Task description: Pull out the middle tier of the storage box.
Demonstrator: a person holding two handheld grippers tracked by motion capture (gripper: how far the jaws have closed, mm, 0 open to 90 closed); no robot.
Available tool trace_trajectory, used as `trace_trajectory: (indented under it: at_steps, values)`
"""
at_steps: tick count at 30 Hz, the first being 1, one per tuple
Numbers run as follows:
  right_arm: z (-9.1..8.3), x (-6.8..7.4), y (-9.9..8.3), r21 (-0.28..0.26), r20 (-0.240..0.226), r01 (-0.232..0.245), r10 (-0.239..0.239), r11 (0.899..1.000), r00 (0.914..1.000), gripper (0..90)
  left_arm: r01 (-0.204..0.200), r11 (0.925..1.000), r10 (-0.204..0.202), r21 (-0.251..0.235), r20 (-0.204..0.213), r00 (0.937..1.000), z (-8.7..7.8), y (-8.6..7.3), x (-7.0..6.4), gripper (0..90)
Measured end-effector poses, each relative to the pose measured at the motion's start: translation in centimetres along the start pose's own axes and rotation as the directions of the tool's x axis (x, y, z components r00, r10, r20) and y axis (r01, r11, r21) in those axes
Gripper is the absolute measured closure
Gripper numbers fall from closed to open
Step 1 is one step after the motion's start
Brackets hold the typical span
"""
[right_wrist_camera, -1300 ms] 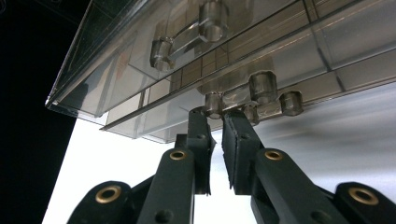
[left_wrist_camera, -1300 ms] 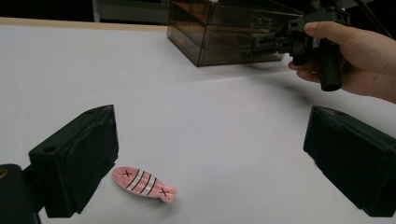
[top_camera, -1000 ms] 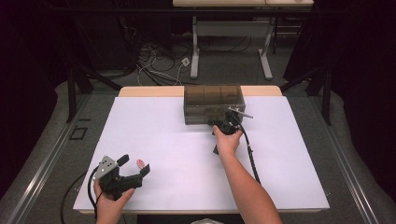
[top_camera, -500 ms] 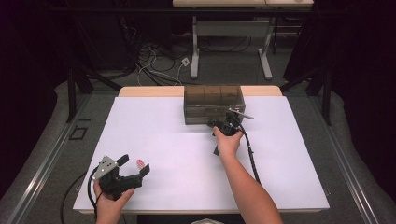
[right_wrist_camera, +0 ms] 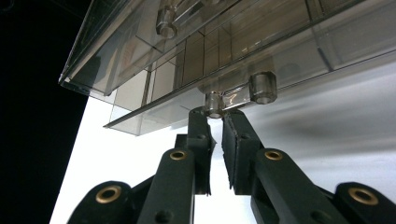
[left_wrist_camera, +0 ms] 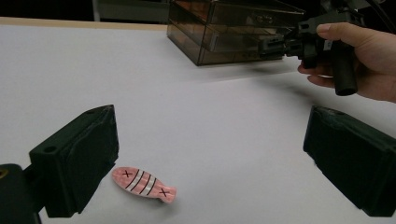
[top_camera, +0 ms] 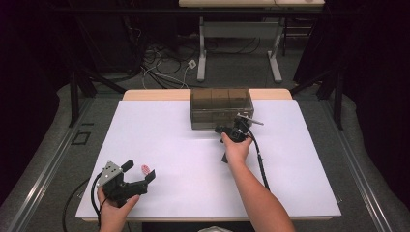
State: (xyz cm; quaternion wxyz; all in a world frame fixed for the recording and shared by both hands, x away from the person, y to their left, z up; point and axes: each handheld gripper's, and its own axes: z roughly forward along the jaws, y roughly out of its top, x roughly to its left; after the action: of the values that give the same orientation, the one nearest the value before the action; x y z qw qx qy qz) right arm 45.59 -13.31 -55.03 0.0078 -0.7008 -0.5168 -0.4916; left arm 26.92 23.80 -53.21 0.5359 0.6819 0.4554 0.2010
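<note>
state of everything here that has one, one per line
drawer box: standing on the table, lower drawer looks slightly pulled out
drawer handle: pinched between the right gripper's jaws
right gripper: shut on the handle
left gripper: open, holding nothing
fish eraser: lying flat, untouched

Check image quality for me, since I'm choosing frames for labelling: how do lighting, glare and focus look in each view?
High view: table evenly bright, surroundings dark, details soft. Left gripper view: fish-shaped piece sharp, drawer box and the right claw slightly soft, with a soft shadow under the box. Right gripper view: the right claw's jaws sit around the clear drawer handle; the plastic shows reflections, and the left edge is black.
</note>
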Motion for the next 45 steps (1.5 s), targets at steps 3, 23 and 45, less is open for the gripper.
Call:
trace_trajectory:
  at_steps: [3, 23, 45]
  values:
    - [-0.2, 0.0, 0.0, 0.022, 0.001, -0.002, 0.002, 1.000, 1.0000, 82.3, -0.001, 1.0000, 0.001, -0.001, 0.001, 1.0000, 0.0, 0.0, 0.0, 3.7]
    - [-0.7, -0.2, -0.5, 0.031, -0.014, 0.011, -0.010, 0.999, 0.9998, 82.3, -0.001, 1.0000, 0.001, 0.003, 0.000, 1.0000, 0.1, 0.0, 0.0, 3.8]
    - [-1.2, -0.3, -1.0, 0.044, -0.022, -0.003, 0.004, 0.999, 0.9998, 82.3, 0.001, 1.0000, -0.001, 0.003, -0.001, 1.0000, 0.1, 0.0, 0.0, 3.9]
